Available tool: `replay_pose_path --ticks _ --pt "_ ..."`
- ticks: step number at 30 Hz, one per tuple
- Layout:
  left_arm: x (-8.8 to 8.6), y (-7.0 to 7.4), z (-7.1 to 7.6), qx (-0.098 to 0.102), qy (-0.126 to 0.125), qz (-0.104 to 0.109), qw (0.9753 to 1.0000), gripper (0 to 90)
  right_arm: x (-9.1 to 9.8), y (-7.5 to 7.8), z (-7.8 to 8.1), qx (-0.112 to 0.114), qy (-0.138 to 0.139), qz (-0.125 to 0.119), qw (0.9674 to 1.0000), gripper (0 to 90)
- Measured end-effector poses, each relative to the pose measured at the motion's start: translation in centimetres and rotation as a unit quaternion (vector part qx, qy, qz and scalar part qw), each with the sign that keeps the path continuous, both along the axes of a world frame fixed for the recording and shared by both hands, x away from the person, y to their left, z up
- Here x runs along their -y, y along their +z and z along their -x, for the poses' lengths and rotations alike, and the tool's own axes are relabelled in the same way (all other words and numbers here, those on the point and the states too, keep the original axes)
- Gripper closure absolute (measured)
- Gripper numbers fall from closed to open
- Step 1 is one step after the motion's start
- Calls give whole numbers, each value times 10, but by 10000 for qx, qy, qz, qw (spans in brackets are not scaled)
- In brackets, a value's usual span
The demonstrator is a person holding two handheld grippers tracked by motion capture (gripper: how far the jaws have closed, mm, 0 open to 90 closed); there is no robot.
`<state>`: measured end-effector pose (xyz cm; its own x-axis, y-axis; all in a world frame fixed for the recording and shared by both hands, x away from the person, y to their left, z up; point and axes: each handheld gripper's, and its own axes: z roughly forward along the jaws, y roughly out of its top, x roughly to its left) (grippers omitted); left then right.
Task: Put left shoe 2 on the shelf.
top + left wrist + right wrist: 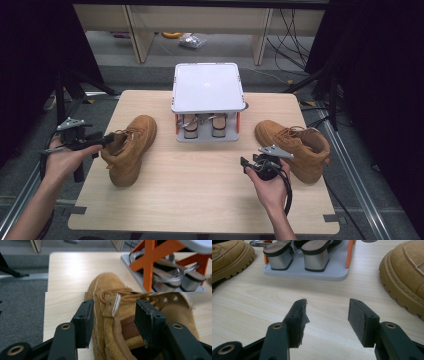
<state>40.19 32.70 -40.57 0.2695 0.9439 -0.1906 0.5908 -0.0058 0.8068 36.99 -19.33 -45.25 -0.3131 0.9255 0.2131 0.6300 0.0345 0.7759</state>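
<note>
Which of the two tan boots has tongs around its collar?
The left boot: the left tongs straddle its collar, open. The right boot stands untouched.

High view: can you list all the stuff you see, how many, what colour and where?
boots: two, tan; one left on the table, the other right.
shoe rack: one, white top, orange legs, grey base; back middle of the table.
sandals: two, silver heels; on the rack's lower shelf.
table: one, pale wood.
left gripper: one, black; open around the left boot's collar.
right gripper: one, black; open over bare table.
</note>
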Motion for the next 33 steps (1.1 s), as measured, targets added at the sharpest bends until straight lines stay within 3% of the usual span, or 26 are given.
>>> replay_pose_path --ticks 4,6,9,12,13,21,26,27,28,29,30,33 --pt "0 -5 0 -180 -10 -53 9998 505 0 0 0 -40 39 32 10000 492" --pt "-1 -7 -1 -299 -72 -136 9994 513 -1 -2 -1 44 84 -15 10000 492" --pt "0 -9 -2 -418 -159 -214 9988 524 1 -2 -2 102 196 98 9997 492" --pt "1 -11 -4 -636 -235 -340 9971 539 0 -3 -2 76 162 57 9998 492" --pt "3 -12 -5 -616 -186 -289 9975 540 0 -3 -2 67 192 122 9997 492" --pt "4 -14 -13 -976 -277 -483 9937 571 0 -3 -2 22 224 108 9997 489" --pt "6 -15 -17 -1071 -259 -496 9927 600 1 -3 -3 35 245 90 9997 488" --pt "8 -14 -17 -1141 -268 -520 9917 618 -2 -2 0 -105 106 -55 9999 488" --pt "8 -15 -18 -1132 -288 -508 9919 631 -1 -3 -2 -1 200 2 9998 488" --pt "8 -14 -18 -1192 -329 -539 9909 638 1 -3 -3 20 257 70 9996 487" --pt "9 -15 -19 -1128 -339 -541 9916 644 1 -3 -2 -33 233 96 9997 486" --pt "11 -14 -20 -1207 -337 -588 9904 676 1 -5 -3 -81 320 -30 9995 483"
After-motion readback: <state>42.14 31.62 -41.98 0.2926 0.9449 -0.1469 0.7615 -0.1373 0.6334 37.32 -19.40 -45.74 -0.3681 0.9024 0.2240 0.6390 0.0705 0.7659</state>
